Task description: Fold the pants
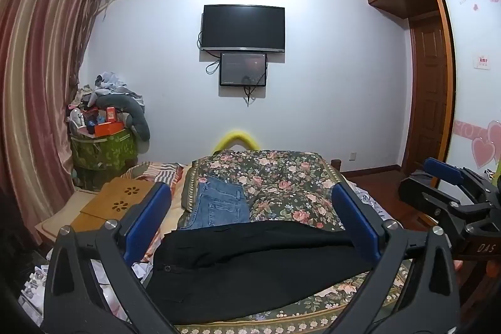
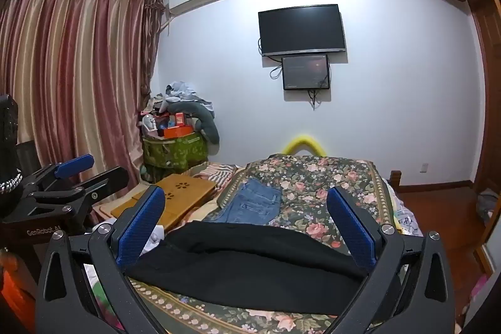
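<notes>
Black pants (image 1: 250,268) lie folded flat on the floral bedspread (image 1: 281,177), across the near part of the bed; they also show in the right wrist view (image 2: 250,268). My left gripper (image 1: 250,193) is open, its blue-padded fingers (image 1: 147,218) wide apart above the pants, holding nothing. My right gripper (image 2: 247,196) is open too, hovering over the pants with fingers (image 2: 350,227) spread. Each gripper shows in the other's view, the right one (image 1: 454,193) and the left one (image 2: 62,183).
Folded blue jeans (image 1: 219,205) lie further up the bed. A wooden lap tray (image 1: 116,202) sits at the bed's left. A green bag piled with clutter (image 1: 103,146) stands by the curtain (image 1: 37,83). A TV (image 1: 242,28) hangs on the far wall. A wardrobe (image 1: 438,52) is on the right.
</notes>
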Demonstrator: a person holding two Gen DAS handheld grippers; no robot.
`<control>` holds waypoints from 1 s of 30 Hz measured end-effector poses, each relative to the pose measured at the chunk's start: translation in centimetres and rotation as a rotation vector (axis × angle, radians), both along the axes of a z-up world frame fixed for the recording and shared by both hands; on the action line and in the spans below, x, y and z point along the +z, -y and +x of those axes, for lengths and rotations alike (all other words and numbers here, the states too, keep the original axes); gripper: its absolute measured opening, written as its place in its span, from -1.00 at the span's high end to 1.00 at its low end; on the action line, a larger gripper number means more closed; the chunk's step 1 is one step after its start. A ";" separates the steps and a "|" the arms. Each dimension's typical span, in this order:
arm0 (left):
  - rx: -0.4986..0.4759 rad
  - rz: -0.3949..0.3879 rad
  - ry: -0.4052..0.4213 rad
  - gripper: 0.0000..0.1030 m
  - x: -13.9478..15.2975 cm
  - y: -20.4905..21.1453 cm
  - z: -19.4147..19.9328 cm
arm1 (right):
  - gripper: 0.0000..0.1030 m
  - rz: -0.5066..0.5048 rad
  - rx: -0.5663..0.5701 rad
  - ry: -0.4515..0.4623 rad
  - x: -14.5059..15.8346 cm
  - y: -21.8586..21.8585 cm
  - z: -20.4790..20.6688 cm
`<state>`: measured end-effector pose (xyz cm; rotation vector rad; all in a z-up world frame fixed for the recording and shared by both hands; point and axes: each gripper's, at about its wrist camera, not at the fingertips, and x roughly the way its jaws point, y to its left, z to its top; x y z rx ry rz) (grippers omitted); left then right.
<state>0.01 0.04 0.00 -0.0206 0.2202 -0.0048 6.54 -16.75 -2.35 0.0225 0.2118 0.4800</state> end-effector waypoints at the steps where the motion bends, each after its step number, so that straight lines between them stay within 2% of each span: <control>1: -0.001 0.000 -0.001 -1.00 0.0 0.0 0.0 | -0.99 0.000 0.001 0.000 0.0 0.0 0.0; 8: 0.001 -0.001 0.005 -1.00 -0.4 -0.3 0.1 | -0.99 -0.006 -0.008 0.002 0.1 0.3 -0.2; 12: 0.000 0.006 0.009 -1.00 -0.8 -0.5 0.7 | -0.99 0.002 -0.012 -0.003 -1.0 0.8 0.9; 15: 0.002 0.001 0.015 -1.00 -0.5 -0.2 0.5 | -0.99 -0.003 -0.024 0.002 0.1 0.9 0.2; 30: -0.005 -0.002 0.014 -1.00 -0.4 -0.4 0.2 | -0.99 0.006 -0.030 -0.004 0.1 0.8 -0.1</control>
